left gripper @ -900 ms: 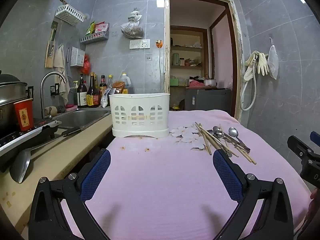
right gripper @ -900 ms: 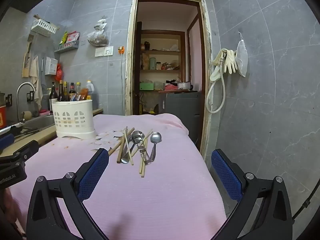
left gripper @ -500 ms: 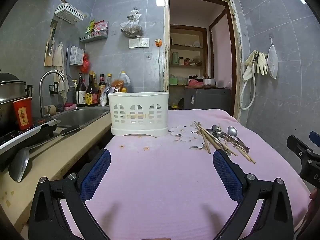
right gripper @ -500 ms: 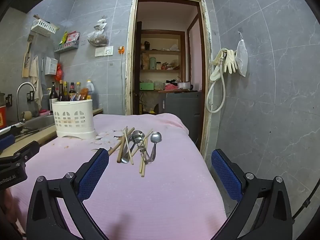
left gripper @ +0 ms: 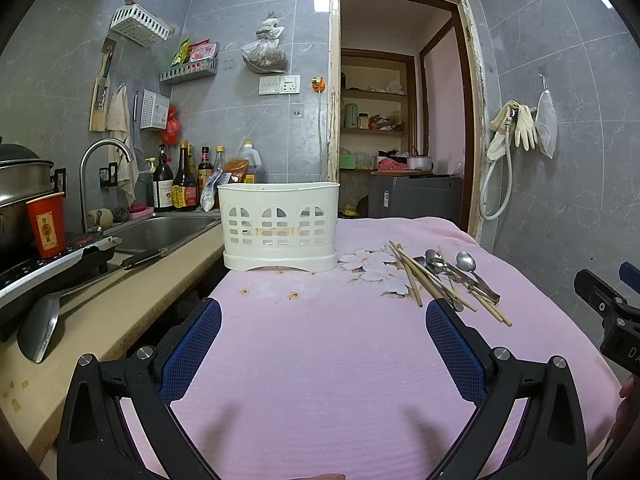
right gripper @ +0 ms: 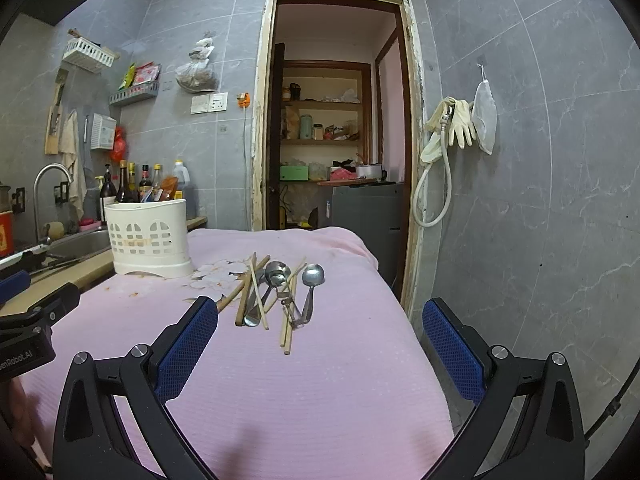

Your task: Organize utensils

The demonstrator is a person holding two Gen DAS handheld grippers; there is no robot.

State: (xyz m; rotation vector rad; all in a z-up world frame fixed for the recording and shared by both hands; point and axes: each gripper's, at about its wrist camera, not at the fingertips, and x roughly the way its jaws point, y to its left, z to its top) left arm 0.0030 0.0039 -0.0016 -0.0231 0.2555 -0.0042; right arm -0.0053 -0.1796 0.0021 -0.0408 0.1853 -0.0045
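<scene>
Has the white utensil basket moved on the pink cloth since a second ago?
No. The basket sits in the same spot beside the flower print.

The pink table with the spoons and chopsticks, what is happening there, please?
A person holds a gripper in each hand over the pink cloth, about to sort utensils. The left gripper and right gripper are both open and hold nothing. The chopsticks and spoons lie in a loose pile on the cloth. The white holder stands upright to the left of the pile. No utensil shows above its rim, so sorting seems not yet begun.
</scene>
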